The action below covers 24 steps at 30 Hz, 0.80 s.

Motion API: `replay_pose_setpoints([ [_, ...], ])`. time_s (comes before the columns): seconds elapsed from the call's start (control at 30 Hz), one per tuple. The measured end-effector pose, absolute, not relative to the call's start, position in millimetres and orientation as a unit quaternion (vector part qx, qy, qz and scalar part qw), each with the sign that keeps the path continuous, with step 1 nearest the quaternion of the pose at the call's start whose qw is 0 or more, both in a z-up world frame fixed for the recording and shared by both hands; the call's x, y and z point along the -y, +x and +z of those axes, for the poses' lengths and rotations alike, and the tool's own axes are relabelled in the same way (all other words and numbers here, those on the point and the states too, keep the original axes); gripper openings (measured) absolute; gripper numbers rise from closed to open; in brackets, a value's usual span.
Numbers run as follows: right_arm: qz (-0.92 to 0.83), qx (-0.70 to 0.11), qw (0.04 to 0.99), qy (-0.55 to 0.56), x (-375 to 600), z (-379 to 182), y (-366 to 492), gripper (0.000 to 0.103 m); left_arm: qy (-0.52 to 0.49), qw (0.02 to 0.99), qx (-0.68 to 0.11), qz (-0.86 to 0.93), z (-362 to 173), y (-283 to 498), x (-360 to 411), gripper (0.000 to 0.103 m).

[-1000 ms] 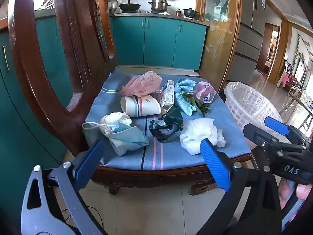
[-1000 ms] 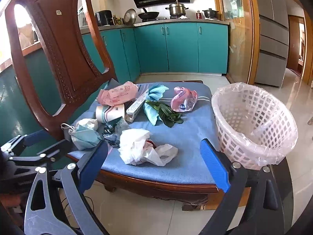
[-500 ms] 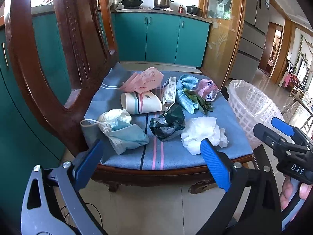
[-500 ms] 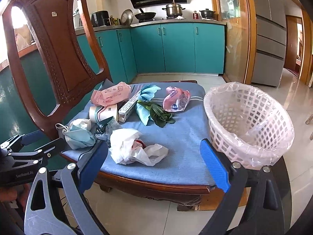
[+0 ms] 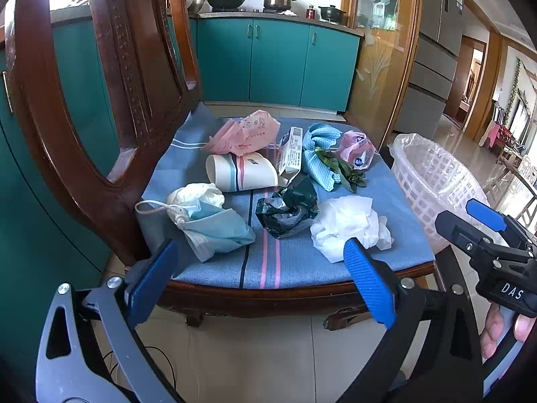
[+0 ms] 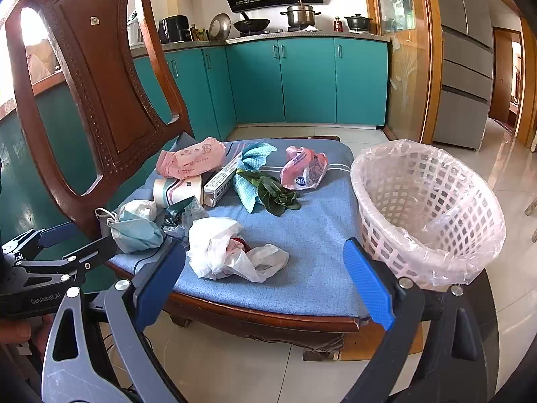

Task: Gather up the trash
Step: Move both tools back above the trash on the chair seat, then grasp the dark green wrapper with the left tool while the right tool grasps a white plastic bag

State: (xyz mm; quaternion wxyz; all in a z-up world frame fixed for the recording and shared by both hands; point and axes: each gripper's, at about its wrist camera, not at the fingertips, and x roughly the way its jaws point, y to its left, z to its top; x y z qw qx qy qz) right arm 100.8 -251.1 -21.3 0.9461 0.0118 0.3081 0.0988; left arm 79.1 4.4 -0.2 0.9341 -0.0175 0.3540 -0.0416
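Both wide-open, empty hand-held grippers, left (image 5: 258, 268) and right (image 6: 265, 268), edge nearer the crumpled white plastic bag (image 6: 228, 252) at 12 o'clock, so collecting starts.

A wooden chair (image 5: 110, 107) with a blue striped seat cushion (image 5: 295, 262) is seen between the spread blue pads of the left gripper (image 5: 261, 278), which holds nothing. Near the cushion's front edge lie a light blue face mask (image 5: 214, 231), a crumpled dark green plastic bag (image 5: 287, 210) and a crumpled white tissue (image 5: 349, 228). Behind them, a white striped paper cup (image 5: 241, 171) is tipped on its side. A white lined plastic basket (image 5: 433, 181) stands by the right edge.
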Motion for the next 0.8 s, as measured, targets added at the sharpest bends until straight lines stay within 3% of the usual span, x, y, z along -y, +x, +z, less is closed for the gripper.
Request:
replay_pose_setpoints([
  [0.8, 0.111, -0.317, 0.942, 0.007, 246.8, -25.5, 103.1, 0.093, -0.031, 0.931, -0.363, -0.033, -4.6, 85.3, -11.4, 0.098],
])
